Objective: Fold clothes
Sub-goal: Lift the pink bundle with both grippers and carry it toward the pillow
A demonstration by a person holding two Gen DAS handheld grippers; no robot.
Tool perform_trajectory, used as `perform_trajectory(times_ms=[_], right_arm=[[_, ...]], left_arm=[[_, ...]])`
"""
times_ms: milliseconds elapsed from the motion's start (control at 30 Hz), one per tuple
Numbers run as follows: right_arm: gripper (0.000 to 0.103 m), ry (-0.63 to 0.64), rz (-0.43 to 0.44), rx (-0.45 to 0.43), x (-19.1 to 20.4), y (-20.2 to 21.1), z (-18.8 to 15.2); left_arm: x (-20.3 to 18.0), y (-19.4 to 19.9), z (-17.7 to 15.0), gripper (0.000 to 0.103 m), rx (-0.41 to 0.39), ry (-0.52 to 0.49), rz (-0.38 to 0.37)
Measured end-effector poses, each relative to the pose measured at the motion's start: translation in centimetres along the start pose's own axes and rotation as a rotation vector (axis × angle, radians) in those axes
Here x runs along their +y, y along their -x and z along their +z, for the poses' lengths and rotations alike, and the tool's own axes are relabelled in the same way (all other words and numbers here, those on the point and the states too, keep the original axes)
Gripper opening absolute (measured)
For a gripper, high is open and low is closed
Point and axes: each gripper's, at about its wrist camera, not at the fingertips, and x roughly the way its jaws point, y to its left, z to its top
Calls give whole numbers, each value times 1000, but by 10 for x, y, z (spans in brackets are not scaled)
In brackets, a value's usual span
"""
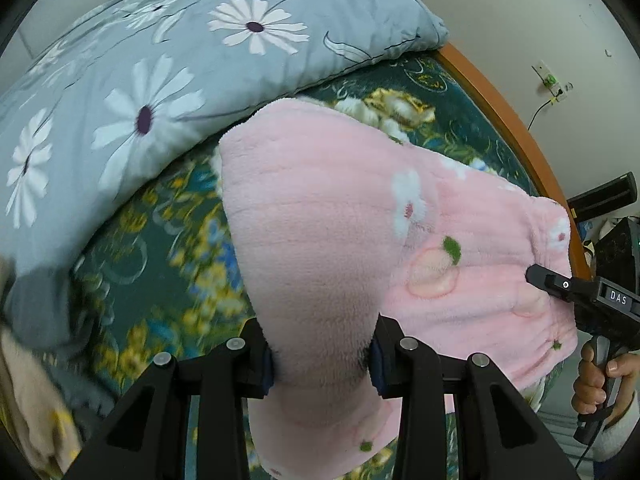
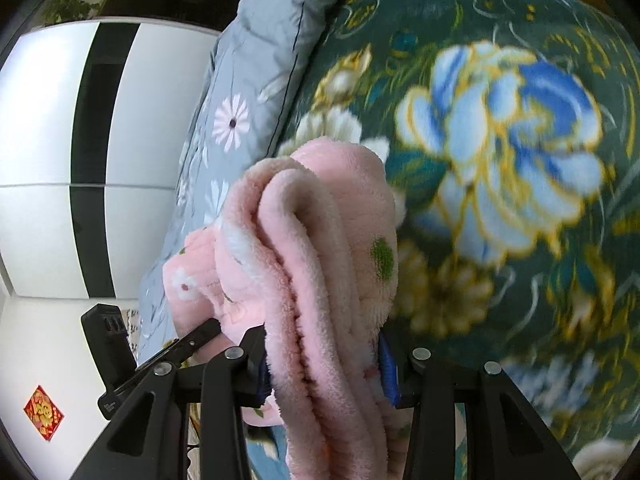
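Note:
A pink fleece garment [image 1: 344, 232] with white flowers and peach prints hangs stretched above a dark green floral bedspread [image 1: 160, 264]. My left gripper [image 1: 322, 364] is shut on one bunched end of it, fabric filling the gap between the blue pads. My right gripper [image 2: 324, 368] is shut on several folded layers of the same pink garment [image 2: 316, 240]. In the left wrist view the right gripper [image 1: 538, 274] shows at the far right, pinching the garment's other end, held by a person's hand [image 1: 596, 376]. The left gripper's body [image 2: 120, 360] shows at the lower left of the right wrist view.
A grey-blue duvet with daisy print [image 1: 140, 80] is piled along the back of the bed. An orange wooden bed edge [image 1: 516, 120] runs at the right, with a wall socket [image 1: 554, 84] beyond. Other clothes, grey and beige [image 1: 28, 360], lie at the left. White wardrobe doors [image 2: 60, 160] stand behind.

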Motion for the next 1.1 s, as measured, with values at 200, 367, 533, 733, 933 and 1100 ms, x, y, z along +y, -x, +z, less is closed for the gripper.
perform_trajectory(times_ms=[200,367,533,733,933,1100], right_arm=[[44,-22,-20,-14,-21,-18,38],[44,-43,-57,-1,-42,-40,49],[46,-41,-60,-4,-53,-44,52],[53,-15,-76,-46,-50,-21,40],[54,10,-92,-90,-48,3,28],[54,108,-102,-202,-23,31,4]], left_arm=[[-9,-34,39,38,20,-39,5],[-16,-65,57,38,47,-85,30],[-10,-82,61,45,67,-83,41],[6,-70,50,49,60,-25,56],[26,-34,23,50,-29,101,53],[3,-17,-12,50,-100,54,16]])
